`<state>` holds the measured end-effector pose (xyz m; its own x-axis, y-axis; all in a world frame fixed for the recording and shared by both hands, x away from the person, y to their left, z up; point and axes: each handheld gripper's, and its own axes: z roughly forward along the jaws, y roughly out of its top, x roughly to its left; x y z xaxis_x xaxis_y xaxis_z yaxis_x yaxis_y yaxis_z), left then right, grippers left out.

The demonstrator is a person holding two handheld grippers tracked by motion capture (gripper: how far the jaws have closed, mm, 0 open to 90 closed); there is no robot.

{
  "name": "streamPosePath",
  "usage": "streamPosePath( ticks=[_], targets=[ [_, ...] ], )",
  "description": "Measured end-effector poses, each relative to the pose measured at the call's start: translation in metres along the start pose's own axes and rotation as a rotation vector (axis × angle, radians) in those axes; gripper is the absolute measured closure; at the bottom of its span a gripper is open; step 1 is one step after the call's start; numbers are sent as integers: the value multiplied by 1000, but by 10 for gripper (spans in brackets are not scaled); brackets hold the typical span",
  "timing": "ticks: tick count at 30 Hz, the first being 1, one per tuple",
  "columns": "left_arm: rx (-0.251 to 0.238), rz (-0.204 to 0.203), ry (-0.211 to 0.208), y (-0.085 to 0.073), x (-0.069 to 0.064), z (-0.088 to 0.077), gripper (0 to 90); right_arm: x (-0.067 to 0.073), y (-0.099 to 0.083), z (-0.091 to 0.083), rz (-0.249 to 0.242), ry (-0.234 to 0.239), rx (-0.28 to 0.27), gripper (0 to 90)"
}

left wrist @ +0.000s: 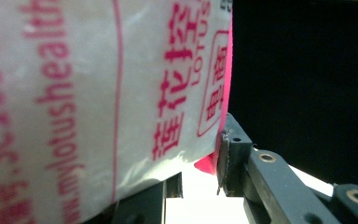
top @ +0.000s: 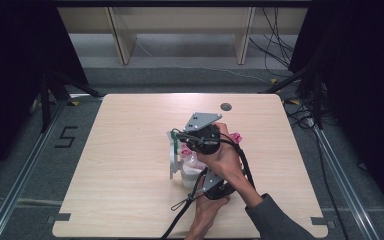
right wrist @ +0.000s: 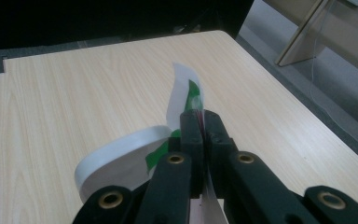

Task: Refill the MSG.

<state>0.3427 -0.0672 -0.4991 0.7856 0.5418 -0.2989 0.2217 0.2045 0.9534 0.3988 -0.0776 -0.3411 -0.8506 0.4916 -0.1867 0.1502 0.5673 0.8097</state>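
A white plastic packet point(top: 190, 171) with pink-red print stands near the table's middle. In the left gripper view the packet point(left wrist: 98, 102) looms very close, its lower edge pinched between the jaws of my left gripper point(left wrist: 198, 164). That left gripper point(top: 203, 178) comes in low from the near side, held by a hand. My right gripper point(top: 178, 136), with a grey plate on top, is just above the packet. It is shut on a curled white and green strip point(right wrist: 186, 95), which stands up from its jaws. The strip point(top: 172, 146) hangs at the packet's left side.
The pale wooden table point(top: 130, 150) has a dark round hole point(top: 225, 106) near its far edge. Something pink point(top: 236, 136) peeks out behind the right hand. Black cables point(top: 182, 210) trail off the near edge. Wooden frame legs point(top: 122, 40) stand beyond the table.
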Motion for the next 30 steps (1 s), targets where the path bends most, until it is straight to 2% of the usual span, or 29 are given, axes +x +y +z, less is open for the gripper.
streamPosePath(
  ticks=[12, 13, 21, 28, 30],
  targets=[
    [-1, 0, 0, 0, -1, 0, 743, 0, 0, 0, -1, 0, -5, 897],
    [1, 1, 10, 1, -1, 0, 742, 0, 0, -1, 9, 2, -4, 897],
    [4, 10, -4, 1, -1, -1, 743, -1, 0, -4, 26, 3, -18, 897],
    [2, 10, 1, 1, -1, 0, 743, -2, 0, -3, 18, 5, -18, 898],
    [2, 10, 1, 1, -1, 0, 743, 0, 0, -4, 36, 1, -16, 898]
  ],
)
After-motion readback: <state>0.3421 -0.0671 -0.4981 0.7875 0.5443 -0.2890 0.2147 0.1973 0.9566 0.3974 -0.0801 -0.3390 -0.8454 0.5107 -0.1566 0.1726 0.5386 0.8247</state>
